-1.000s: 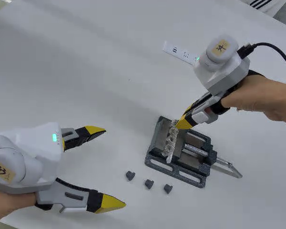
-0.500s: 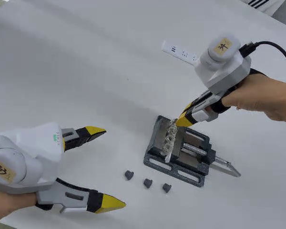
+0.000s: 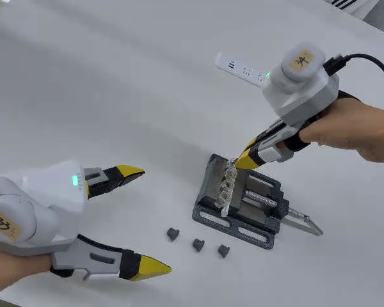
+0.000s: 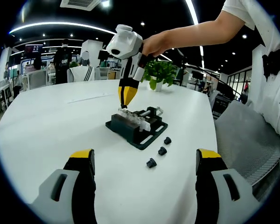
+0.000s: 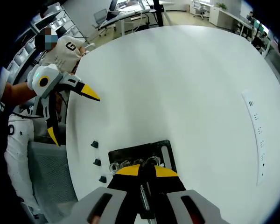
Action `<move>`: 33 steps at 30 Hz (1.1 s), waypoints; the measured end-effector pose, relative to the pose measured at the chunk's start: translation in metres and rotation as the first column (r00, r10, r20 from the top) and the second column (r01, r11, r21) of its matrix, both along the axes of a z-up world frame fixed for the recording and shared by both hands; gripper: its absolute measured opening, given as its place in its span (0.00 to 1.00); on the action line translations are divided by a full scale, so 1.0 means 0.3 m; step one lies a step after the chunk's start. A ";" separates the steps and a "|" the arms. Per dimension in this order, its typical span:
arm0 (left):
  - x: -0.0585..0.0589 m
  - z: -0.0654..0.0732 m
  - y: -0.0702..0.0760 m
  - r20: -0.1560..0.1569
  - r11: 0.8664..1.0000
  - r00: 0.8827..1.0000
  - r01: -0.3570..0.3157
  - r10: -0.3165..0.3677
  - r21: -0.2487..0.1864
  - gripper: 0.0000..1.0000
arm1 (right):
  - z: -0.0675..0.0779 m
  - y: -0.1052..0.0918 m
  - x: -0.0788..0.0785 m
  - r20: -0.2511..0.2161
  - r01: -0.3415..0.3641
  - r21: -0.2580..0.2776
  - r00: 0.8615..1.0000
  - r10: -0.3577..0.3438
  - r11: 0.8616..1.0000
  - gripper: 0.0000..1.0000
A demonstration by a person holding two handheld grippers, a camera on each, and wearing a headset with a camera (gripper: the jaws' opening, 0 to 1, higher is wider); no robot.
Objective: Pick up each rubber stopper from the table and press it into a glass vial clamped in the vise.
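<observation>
Nearest to the person, the left gripper (image 3: 155,220) is being held low over the table (image 3: 115,96), and its jaws are being kept wide spread, with nothing between them. Just beyond its tips, a little toward the right, three dark rubber stoppers (image 3: 198,244) are lying on the table in a short row, apart from each other. This row is running almost along the near edge of the vise (image 3: 269,231), close beside it but not touching it. In the left gripper view the stoppers are being seen straight ahead between the two jaws, so the left gripper is judged to be the nearer one for the coming pick, and only a short reach forward is being asked.

Further on, a row of glass vials (image 3: 225,187) is being clamped in the vise, with its long axis running away from the person. Whether any vial is already closed cannot be told. Over the far end of this row the right gripper (image 3: 242,161) is being pointed down, with its jaws pressed together; whether a stopper is being pinched there cannot be told. Farthest, a white power strip (image 3: 240,69) is lying.
</observation>
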State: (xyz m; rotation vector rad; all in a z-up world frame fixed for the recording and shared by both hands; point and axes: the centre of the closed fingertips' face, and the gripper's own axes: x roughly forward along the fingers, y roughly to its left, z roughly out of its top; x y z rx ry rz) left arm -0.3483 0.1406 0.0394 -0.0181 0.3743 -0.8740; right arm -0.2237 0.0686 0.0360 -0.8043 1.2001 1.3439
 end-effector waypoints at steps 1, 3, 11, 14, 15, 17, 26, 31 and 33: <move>0.006 0.006 -0.001 0.009 1.000 1.000 0.002 -0.002 0.004 0.87 | 0.007 0.005 0.002 0.000 0.003 0.013 1.000 -0.003 1.000 0.04; 0.016 0.017 -0.002 0.012 1.000 1.000 0.004 -0.004 0.005 0.85 | 0.034 0.011 -0.002 0.007 0.004 0.044 1.000 -0.005 0.999 0.04; 0.085 0.113 0.004 0.031 0.997 0.999 -0.017 0.019 -0.078 0.82 | 0.155 0.018 -0.061 0.043 -0.057 0.143 0.998 0.052 0.988 0.04; 0.109 0.160 -0.002 0.026 0.993 1.000 -0.012 0.016 -0.118 0.81 | 0.204 0.021 -0.097 0.062 -0.087 0.179 0.995 0.077 0.980 0.04; 0.117 0.179 -0.003 0.034 0.991 0.999 -0.010 0.015 -0.136 0.80 | 0.219 0.022 -0.108 0.069 -0.100 0.191 0.994 0.089 0.976 0.04; 0.124 0.228 -0.015 0.008 0.977 1.000 0.001 0.000 -0.212 0.76 | 0.249 0.026 -0.123 0.091 -0.132 0.215 0.989 0.115 0.968 0.04; 0.150 0.397 -0.042 -0.144 0.877 0.986 0.007 -0.086 -0.480 0.48 | 0.404 0.040 -0.244 0.179 -0.242 0.293 0.964 0.195 0.925 0.04; 0.159 0.490 -0.054 -0.185 0.803 0.972 0.005 -0.144 -0.596 0.35 | 0.473 0.037 -0.289 0.241 -0.293 0.315 0.945 0.223 0.903 0.04; 0.153 0.507 -0.066 -0.190 0.801 0.966 0.027 -0.174 -0.598 0.31 | 0.499 0.037 -0.314 0.265 -0.317 0.322 0.935 0.237 0.892 0.04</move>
